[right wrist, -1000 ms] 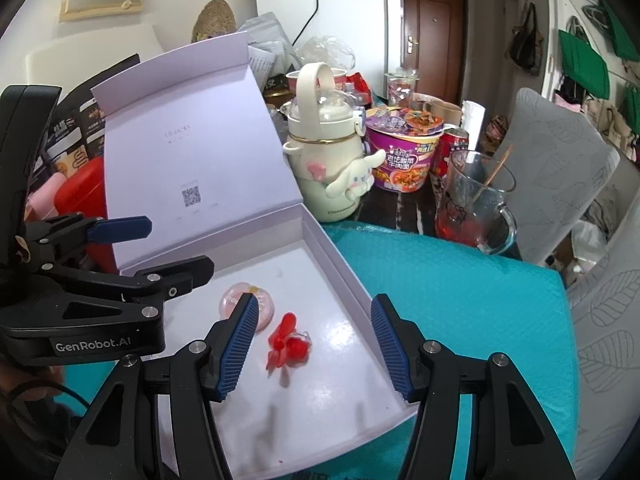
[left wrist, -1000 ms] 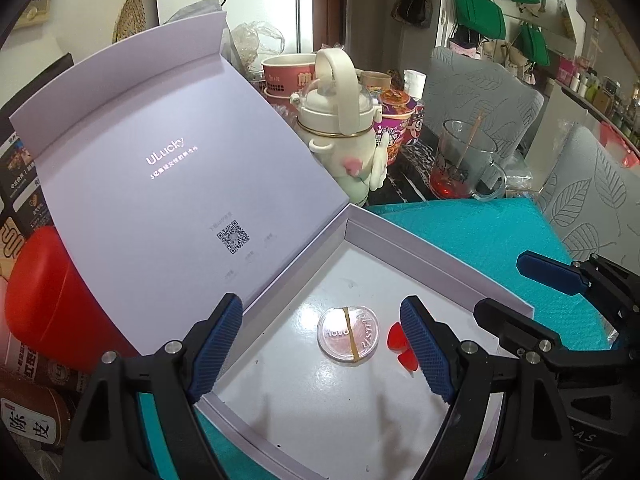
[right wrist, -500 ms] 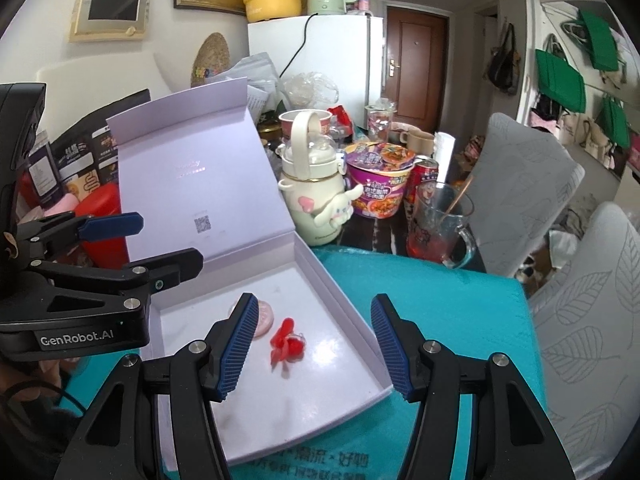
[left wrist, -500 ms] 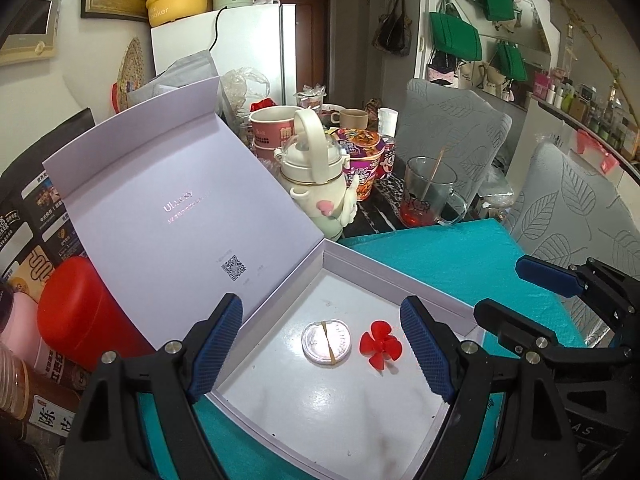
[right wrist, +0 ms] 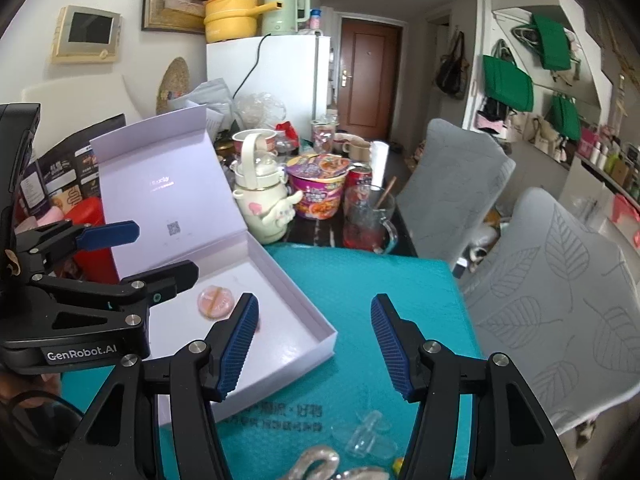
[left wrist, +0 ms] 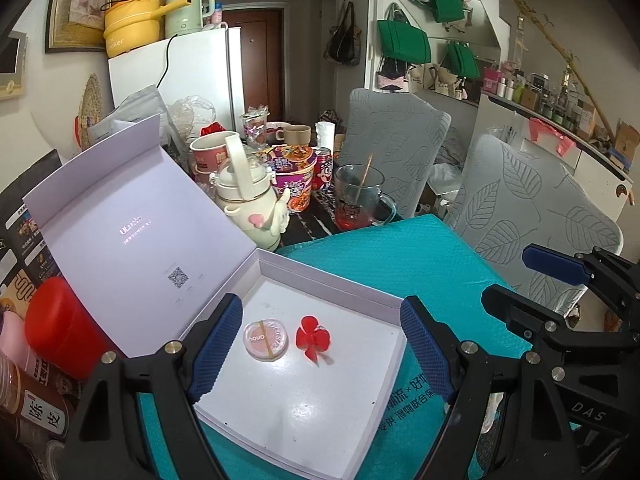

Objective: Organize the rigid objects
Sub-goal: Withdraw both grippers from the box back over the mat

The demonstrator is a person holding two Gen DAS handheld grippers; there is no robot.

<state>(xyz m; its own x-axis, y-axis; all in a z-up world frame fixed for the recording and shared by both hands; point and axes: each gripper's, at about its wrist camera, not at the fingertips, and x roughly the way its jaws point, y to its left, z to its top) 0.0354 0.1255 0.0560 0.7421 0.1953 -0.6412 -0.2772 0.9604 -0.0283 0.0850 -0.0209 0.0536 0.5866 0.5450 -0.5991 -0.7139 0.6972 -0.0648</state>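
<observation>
1. Since my right gripper (right wrist: 314,354) hangs with its jaws spread and empty over the teal mat (right wrist: 360,280), the nearest loose pieces lie just below and ahead of it: a clear plastic clip (right wrist: 366,434) and a silvery curved piece (right wrist: 316,462) at the near edge of its view.
2. As I judge it, the clip's long axis runs slantwise to my jaw line, so I would have to turn the wrist before closing.
3. My left gripper (left wrist: 322,350), jaws also wide apart and empty, hovers over the open white box (left wrist: 336,284), farther from those pieces.
4. Inside the box lie a round pink compact (left wrist: 265,339) and a red propeller (left wrist: 313,338), just beside each other.
5. Beyond stands the box lid (left wrist: 132,216), upright.
</observation>
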